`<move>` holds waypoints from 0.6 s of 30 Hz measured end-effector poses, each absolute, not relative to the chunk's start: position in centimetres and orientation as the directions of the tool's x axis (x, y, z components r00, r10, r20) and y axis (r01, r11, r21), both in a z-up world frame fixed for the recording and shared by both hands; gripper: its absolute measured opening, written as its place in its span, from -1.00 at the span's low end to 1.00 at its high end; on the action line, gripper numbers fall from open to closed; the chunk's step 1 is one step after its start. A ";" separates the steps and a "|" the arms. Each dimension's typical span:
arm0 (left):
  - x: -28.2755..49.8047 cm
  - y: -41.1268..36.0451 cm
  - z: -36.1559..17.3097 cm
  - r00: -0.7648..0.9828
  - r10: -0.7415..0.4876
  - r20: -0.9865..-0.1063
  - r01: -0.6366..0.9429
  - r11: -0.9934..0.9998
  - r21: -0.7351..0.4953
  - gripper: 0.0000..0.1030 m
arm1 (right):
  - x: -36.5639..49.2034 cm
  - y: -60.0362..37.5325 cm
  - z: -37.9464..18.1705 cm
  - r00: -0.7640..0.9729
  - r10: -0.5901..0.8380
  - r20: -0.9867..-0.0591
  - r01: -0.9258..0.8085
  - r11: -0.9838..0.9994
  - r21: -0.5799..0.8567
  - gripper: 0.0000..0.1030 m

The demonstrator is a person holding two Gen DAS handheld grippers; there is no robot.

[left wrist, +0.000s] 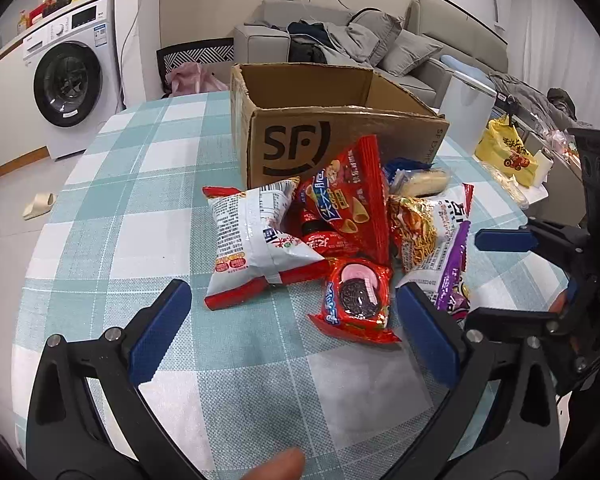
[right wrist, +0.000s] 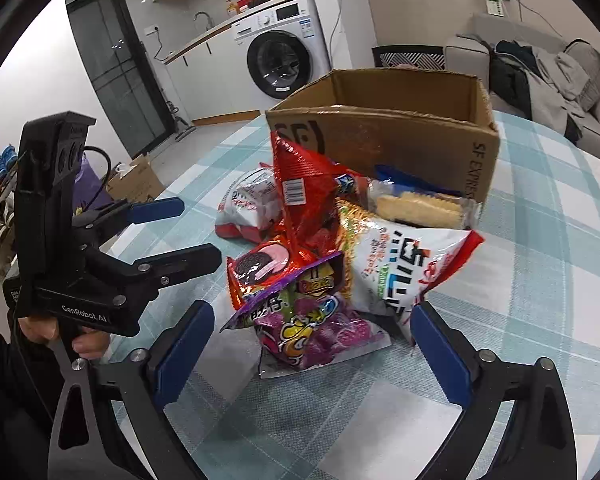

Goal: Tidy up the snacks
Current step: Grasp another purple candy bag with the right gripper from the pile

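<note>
A pile of snack packets lies on the checked tablecloth in front of an open cardboard SF box point(left wrist: 300, 136) point(right wrist: 400, 136). In the left wrist view I see a white and red bag point(left wrist: 256, 240), a tall red cone-snack bag point(left wrist: 348, 204), an Oreo packet point(left wrist: 356, 296) and a purple packet point(left wrist: 454, 276). My left gripper point(left wrist: 292, 320) is open just short of the Oreo packet. In the right wrist view my right gripper point(right wrist: 312, 344) is open around the purple candy bag point(right wrist: 316, 328); a white noodle-snack bag point(right wrist: 404, 268) and a wafer pack point(right wrist: 420, 208) lie behind.
The round table point(left wrist: 140, 184) has a teal checked cloth. A washing machine point(left wrist: 72, 80) stands at the far left, a grey sofa point(left wrist: 380, 40) behind the box. A yellow bag point(left wrist: 508, 152) sits on a side surface at right.
</note>
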State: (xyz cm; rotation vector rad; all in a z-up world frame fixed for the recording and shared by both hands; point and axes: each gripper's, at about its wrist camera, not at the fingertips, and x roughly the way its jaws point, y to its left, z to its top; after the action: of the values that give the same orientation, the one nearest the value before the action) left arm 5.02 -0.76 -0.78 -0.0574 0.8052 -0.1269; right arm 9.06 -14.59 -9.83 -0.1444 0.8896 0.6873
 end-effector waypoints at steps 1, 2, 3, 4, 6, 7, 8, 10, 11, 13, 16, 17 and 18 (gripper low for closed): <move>5.0 -0.8 -0.8 0.686 -0.132 -0.716 0.091 0.991 -0.096 0.99 | 9.1 -14.5 -10.0 0.425 0.497 -0.757 -0.613 0.773 0.163 0.87; 5.0 -0.8 -0.8 0.684 -0.132 -0.717 0.091 0.991 -0.096 0.99 | 9.1 -14.4 -10.2 0.417 0.499 -0.759 -0.618 0.769 0.166 0.84; 5.0 -0.7 -0.9 0.683 -0.132 -0.718 0.091 0.991 -0.096 0.99 | 9.1 -14.3 -10.5 0.407 0.499 -0.765 -0.622 0.765 0.168 0.84; 5.1 -0.6 -0.9 0.681 -0.131 -0.720 0.090 0.991 -0.095 0.99 | 9.0 -14.0 -10.9 0.391 0.502 -0.772 -0.633 0.755 0.170 0.84; 5.1 -0.5 -0.9 0.679 -0.128 -0.722 0.088 0.992 -0.094 0.99 | 9.0 -13.5 -11.4 0.378 0.504 -0.777 -0.645 0.745 0.170 0.82; 5.1 -0.5 -0.9 0.679 -0.128 -0.723 0.086 0.992 -0.094 0.99 | 8.9 -13.3 -11.6 0.374 0.506 -0.777 -0.648 0.742 0.171 0.82; 5.2 -0.4 -1.0 0.679 -0.127 -0.723 0.086 0.992 -0.094 0.99 | 9.0 -13.0 -11.9 0.379 0.500 -0.779 -0.645 0.746 0.165 0.79; 5.2 -0.4 -1.1 0.677 -0.128 -0.725 0.087 0.992 -0.094 0.99 | 9.2 -12.7 -12.2 0.393 0.497 -0.774 -0.645 0.749 0.153 0.77; 5.2 -0.4 -1.1 0.675 -0.128 -0.727 0.087 0.992 -0.094 0.99 | 9.3 -12.6 -12.3 0.397 0.500 -0.770 -0.645 0.748 0.154 0.75; 5.2 -0.4 -1.3 0.672 -0.128 -0.729 0.088 0.992 -0.094 0.99 | 9.3 -12.5 -12.4 0.403 0.499 -0.767 -0.647 0.749 0.147 0.71; 5.2 -0.5 -1.4 0.671 -0.128 -0.731 0.091 0.992 -0.091 0.99 | 8.9 -12.4 -12.2 0.407 0.498 -0.766 -0.665 0.737 0.125 0.64; 5.3 -0.4 -1.4 0.670 -0.127 -0.731 0.090 0.992 -0.090 0.99 | 8.8 -12.5 -12.1 0.408 0.500 -0.764 -0.671 0.732 0.121 0.63; 5.3 -0.4 -1.4 0.670 -0.128 -0.731 0.091 0.992 -0.091 0.99 | 8.6 -12.4 -12.0 0.410 0.504 -0.760 -0.678 0.726 0.116 0.63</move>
State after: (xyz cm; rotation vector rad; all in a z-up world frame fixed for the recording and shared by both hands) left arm 5.28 -0.41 -1.41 -0.0485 0.8274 -0.1234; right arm 8.59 -12.35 -11.99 -0.2239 0.8717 0.7520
